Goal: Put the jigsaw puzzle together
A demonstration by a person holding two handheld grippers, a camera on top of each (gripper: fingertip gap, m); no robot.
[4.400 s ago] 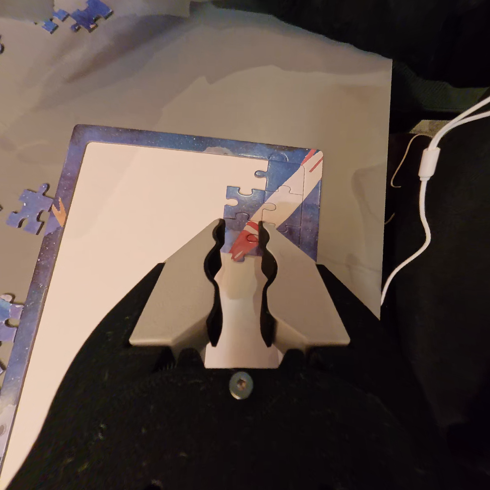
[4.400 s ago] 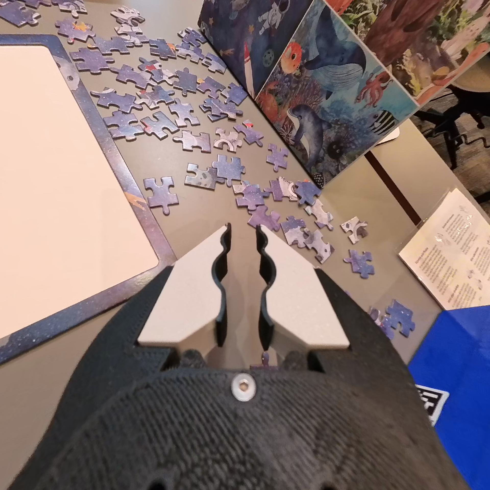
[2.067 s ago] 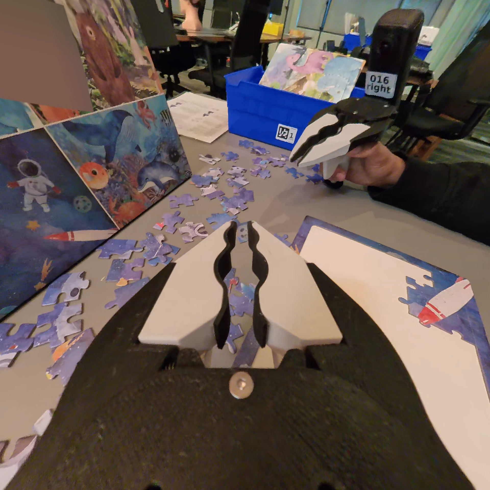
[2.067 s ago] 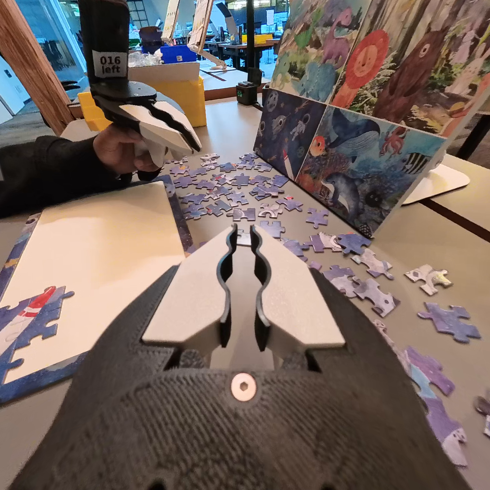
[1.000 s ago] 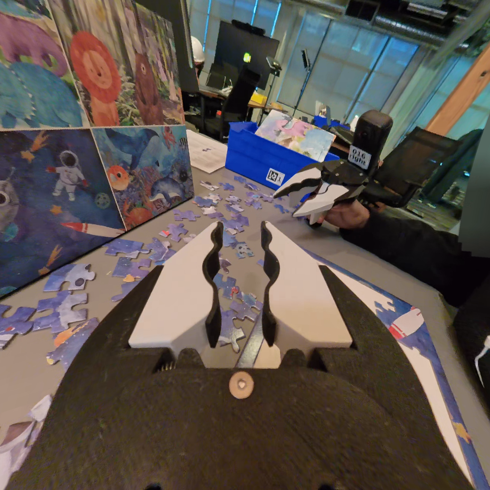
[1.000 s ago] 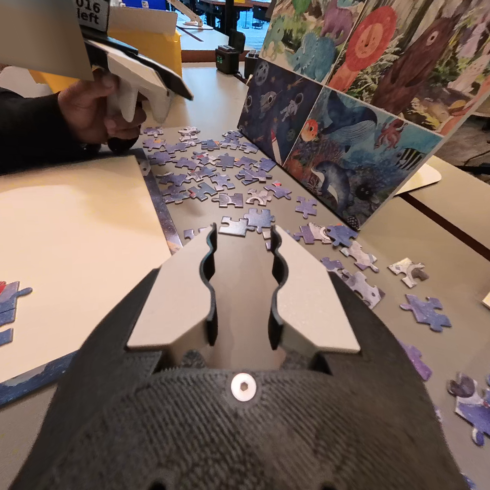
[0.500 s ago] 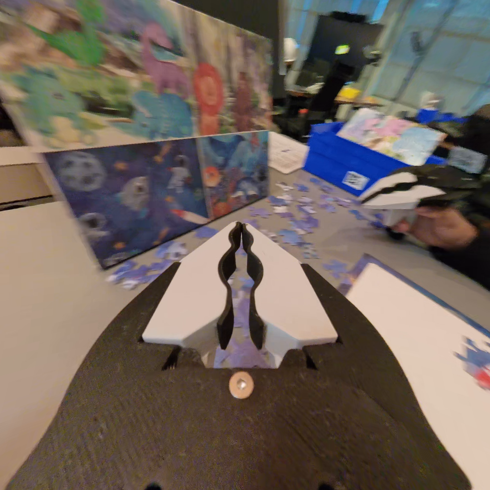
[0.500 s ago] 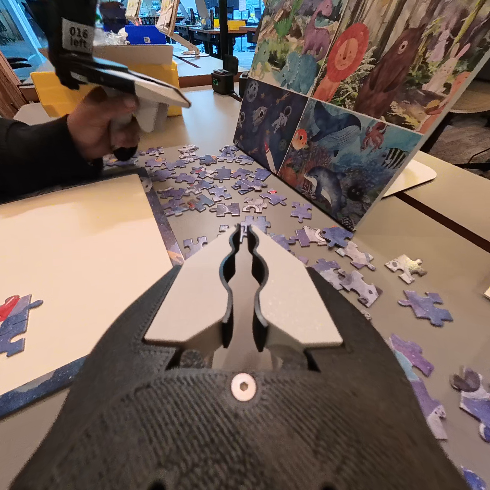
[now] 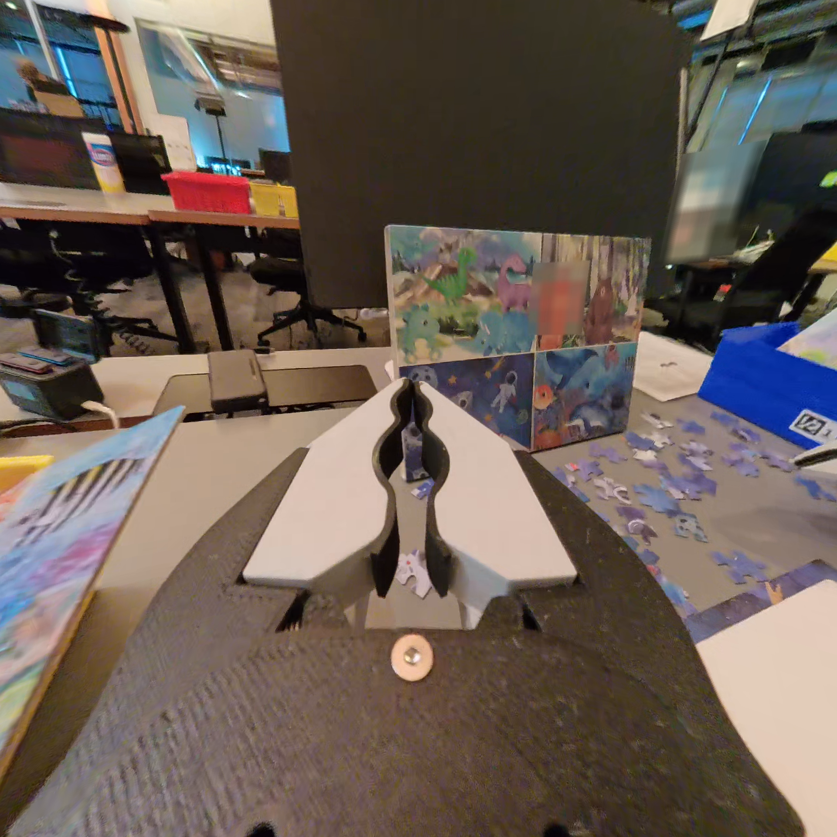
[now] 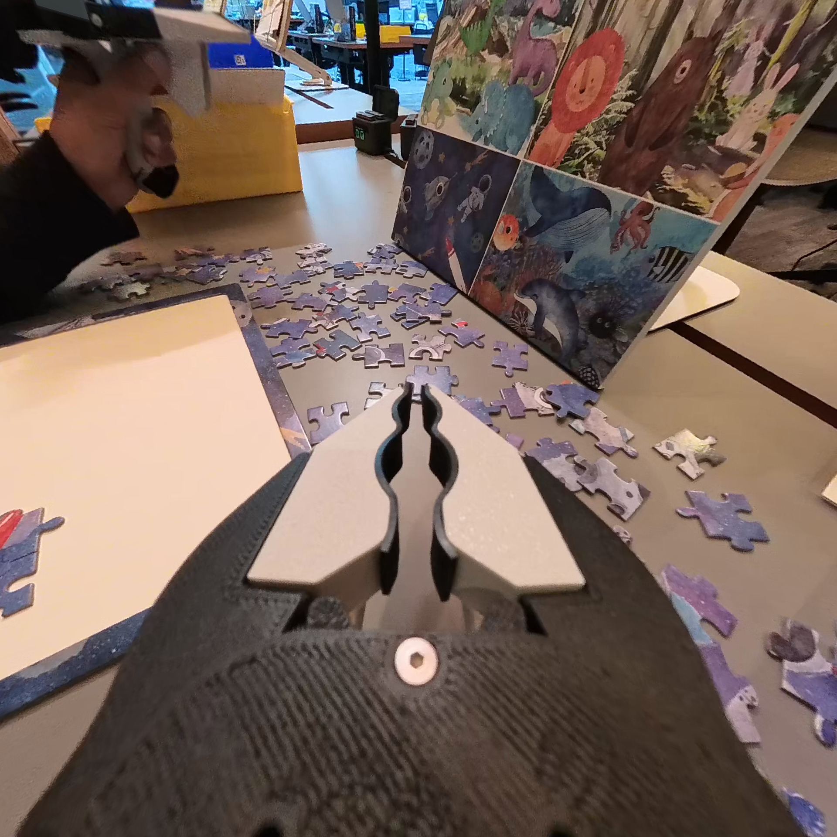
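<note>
My left gripper (image 9: 413,385) is shut and empty, held above the grey table and pointing at the upright picture board (image 9: 516,335). My right gripper (image 10: 416,392) is shut and empty, low over the loose blue puzzle pieces (image 10: 353,317) beside the puzzle frame (image 10: 271,376). The frame's cream inside is mostly bare. A few joined pieces with a red rocket (image 10: 18,557) sit at its near left corner. In the right wrist view the left gripper (image 10: 226,27) is blurred at the top left, in a person's hand. Loose pieces (image 9: 656,489) and the frame's corner (image 9: 770,656) also show in the left wrist view.
The picture board (image 10: 589,181) stands tilted along the right of the pieces. A yellow bin (image 10: 226,149) is behind the frame. A blue bin (image 9: 770,385) stands at the far right. A colourful board (image 9: 45,543) lies at the left, with devices and cables (image 9: 50,389) behind it. The left gripper's tips are roughly 35 cm from the right gripper's.
Both grippers opened about a second ago and have shut again. The left gripper has risen and swung left, away from the frame. The right gripper has stayed over the loose pieces.
</note>
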